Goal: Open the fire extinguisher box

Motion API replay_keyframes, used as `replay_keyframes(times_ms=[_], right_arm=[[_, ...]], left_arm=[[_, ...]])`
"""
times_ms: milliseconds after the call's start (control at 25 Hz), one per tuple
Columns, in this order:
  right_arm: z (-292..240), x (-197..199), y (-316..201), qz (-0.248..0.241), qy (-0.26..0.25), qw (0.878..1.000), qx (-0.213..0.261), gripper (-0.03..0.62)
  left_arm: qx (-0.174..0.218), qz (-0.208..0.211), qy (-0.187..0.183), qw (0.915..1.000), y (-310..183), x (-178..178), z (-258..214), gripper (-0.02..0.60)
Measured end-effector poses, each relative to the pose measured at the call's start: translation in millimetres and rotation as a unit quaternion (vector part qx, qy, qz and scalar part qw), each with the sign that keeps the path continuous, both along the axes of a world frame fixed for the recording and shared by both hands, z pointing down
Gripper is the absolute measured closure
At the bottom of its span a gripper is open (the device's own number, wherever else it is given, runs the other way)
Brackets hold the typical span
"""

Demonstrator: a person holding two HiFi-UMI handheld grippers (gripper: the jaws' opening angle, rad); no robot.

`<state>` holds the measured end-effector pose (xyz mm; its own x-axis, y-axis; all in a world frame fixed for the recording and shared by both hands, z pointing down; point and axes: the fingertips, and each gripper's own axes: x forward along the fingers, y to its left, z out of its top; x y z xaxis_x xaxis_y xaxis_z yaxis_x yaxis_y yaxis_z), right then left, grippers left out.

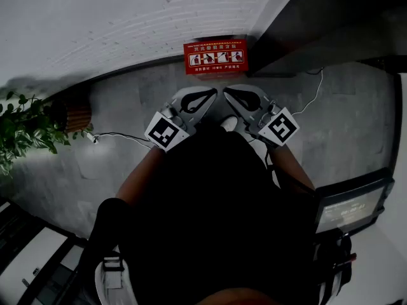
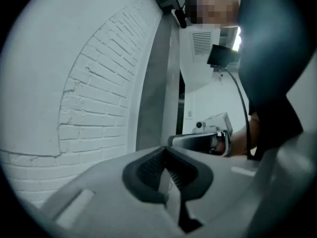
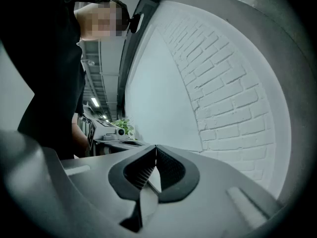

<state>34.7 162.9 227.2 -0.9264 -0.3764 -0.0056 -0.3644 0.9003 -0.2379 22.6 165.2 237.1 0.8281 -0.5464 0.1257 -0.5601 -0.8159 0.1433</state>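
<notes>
A white-painted brick wall (image 1: 95, 24) runs across the top of the head view, and a grey concrete floor (image 1: 356, 119) spreads below it. At the left stands a green leafy plant (image 1: 22, 129) growing out of a brown slatted pot (image 1: 75, 116).

The red rectangular fire extinguisher box (image 1: 215, 56) sits on the floor, backed against the foot of the wall, ahead of the person and well apart from both tools. Its upper face carries a row of white pictogram panels. The box looks shut, and nothing inside it can be seen.

The person holds 2 grey tools in front of a dark-clothed body, tips angled toward each other and near together. The left hand-held gripper (image 1: 213, 94) has its ribbed black pads pressed together at the tip (image 2: 165, 152), with nothing between them. The right hand-held gripper (image 1: 227, 94) is likewise fully closed and empty (image 3: 156, 150); its view looks along the brick wall.

A thin white cable (image 1: 121, 134) trails over the floor from beside the pot toward the person.
</notes>
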Motion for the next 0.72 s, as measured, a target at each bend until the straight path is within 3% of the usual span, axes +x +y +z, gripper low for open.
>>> replay_keyframes(times_ms=[360,720], right_arm=[[2,-2,3,-0.021,-0.003,1.0,-0.006,0.585],[25,-36,-58,-0.007,0.024,0.999,-0.036,0.583]], left_arm=[[-0.002,-0.003,-0.011,0.9999,9,4,3,0.578],[-0.014,0.016,0.01,0.9997,-49,-31,29,0.578]])
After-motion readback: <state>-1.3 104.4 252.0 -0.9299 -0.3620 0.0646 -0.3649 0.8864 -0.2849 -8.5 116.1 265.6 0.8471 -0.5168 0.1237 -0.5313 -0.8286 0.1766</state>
